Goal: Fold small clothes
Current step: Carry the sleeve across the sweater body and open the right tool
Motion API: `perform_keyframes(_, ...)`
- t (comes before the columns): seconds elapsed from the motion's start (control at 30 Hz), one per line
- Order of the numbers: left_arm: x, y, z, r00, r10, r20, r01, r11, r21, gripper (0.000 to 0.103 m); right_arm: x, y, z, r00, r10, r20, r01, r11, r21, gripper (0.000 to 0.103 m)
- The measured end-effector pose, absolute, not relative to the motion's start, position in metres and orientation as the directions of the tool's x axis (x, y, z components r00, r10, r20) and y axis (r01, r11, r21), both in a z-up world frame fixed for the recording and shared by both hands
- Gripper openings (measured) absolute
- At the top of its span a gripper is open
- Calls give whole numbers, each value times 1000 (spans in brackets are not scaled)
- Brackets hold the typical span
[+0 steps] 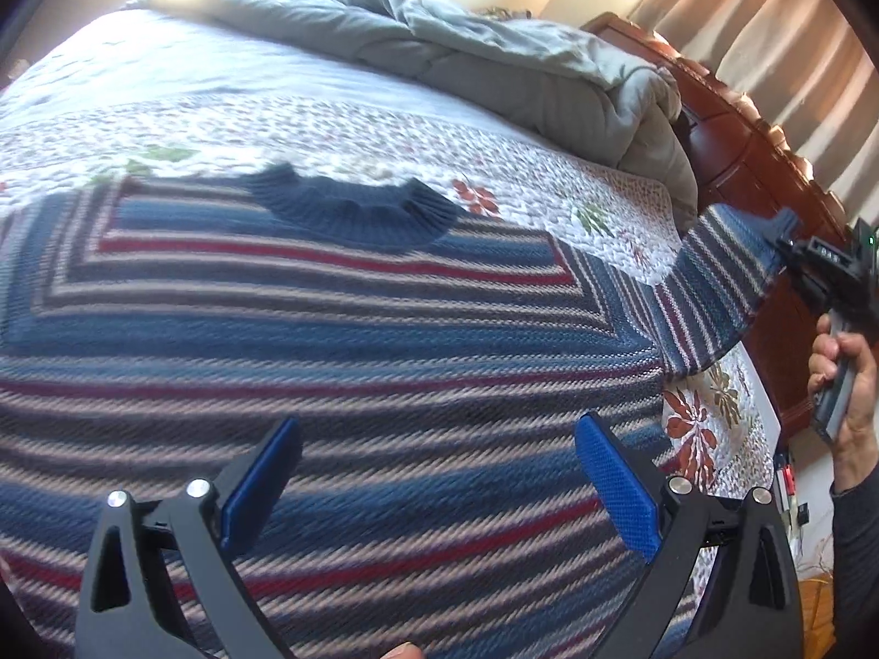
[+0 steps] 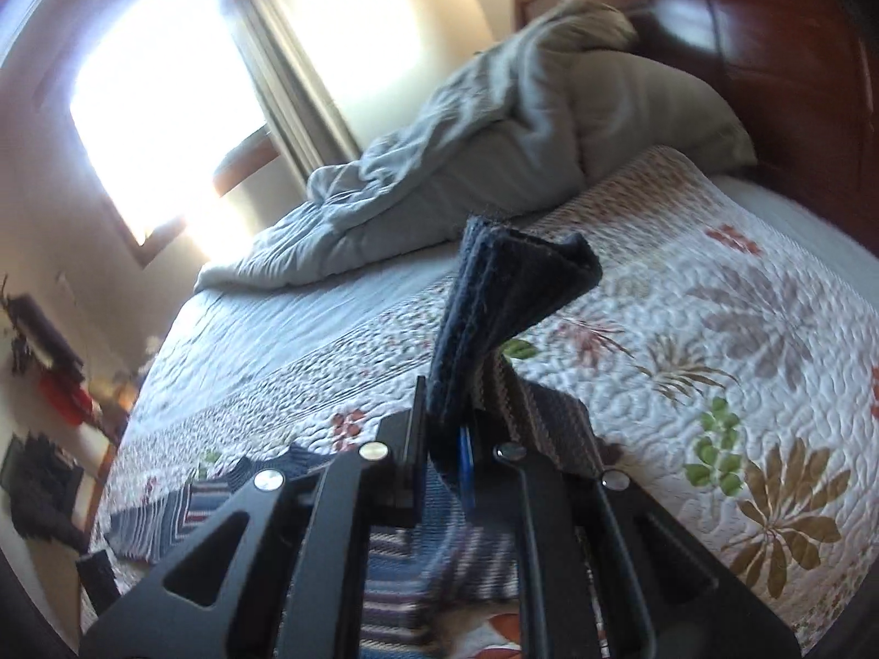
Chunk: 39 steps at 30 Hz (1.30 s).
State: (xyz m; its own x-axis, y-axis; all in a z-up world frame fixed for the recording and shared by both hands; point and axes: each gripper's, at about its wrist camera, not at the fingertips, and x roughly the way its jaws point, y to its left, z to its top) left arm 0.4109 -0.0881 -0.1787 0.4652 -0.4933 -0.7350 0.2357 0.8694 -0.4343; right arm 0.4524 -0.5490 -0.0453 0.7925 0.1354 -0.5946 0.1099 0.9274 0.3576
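A striped knit sweater in blue, red and grey lies flat on the floral quilt, its dark blue collar toward the far side. My left gripper hovers open just above the sweater's lower body, nothing between its blue pads. At the right, the sweater's sleeve is lifted off the bed, and my right gripper is shut on its dark blue cuff. In the right wrist view the cuff stands up from the shut right gripper, with the sleeve hanging below.
The floral quilt covers the bed. A bunched grey duvet lies along the far side by the reddish wooden headboard. A hand holds the right gripper's handle beside the bed's right edge. A window and curtains stand beyond.
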Motion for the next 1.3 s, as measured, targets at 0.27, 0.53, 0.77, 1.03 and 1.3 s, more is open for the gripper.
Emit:
perform_keyframes(0.27, 386, -40, -173, 554, -439, -707, 223, 897, -382, 99, 473, -452, -27, 768, 158, -620, 4, 968, 251, 8)
perform_keyframes(0.53, 391, -7, -189, 552, -489, -675, 186, 862, -472, 99, 487, -332, -41, 738, 155, -657, -119, 988, 99, 8)
perform_keyframes(0.77, 389, 22, -187, 574, -501, -648, 161, 845, -511, 99, 496, -210, -109, 664, 60, -745, -243, 960, -140, 8)
perform_keyframes(1.03, 389, 53, -188, 591, -521, -616, 115, 810, -575, 99, 485, -121, -206, 574, -75, -816, -369, 866, -339, 18)
perform_keyframes(1.3, 392, 68, -202, 573, -588, -571, 74, 731, -678, 99, 435, -175, -168, 560, 301, -772, -244, 950, 193, 62)
